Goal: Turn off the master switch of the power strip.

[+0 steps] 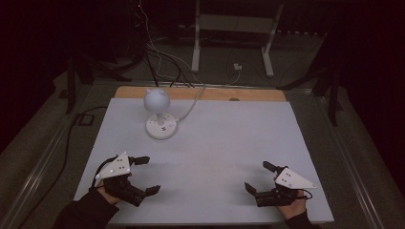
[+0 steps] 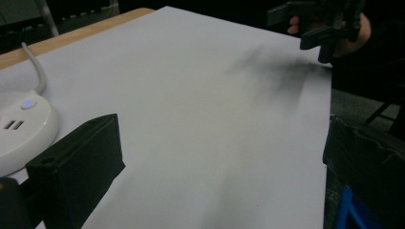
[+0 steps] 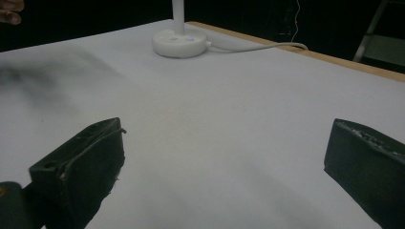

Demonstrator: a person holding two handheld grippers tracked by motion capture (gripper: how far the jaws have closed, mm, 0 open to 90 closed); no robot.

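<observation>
Both grippers sit low on the white board (image 1: 224, 143), near its front edge. The left gripper (image 1: 147, 175), at about seven o'clock, has its jaws spread wide with nothing between them. The right gripper (image 1: 258, 176), at about five o'clock, is just as wide and just as empty. Between the two lies bare board, a broad open lane. The lamp (image 1: 159, 114) stands at eleven o'clock near the far wooden edge (image 1: 200, 93), well apart from both, its round base flat on the board and its cable (image 1: 190, 109) running off over the back edge.
</observation>
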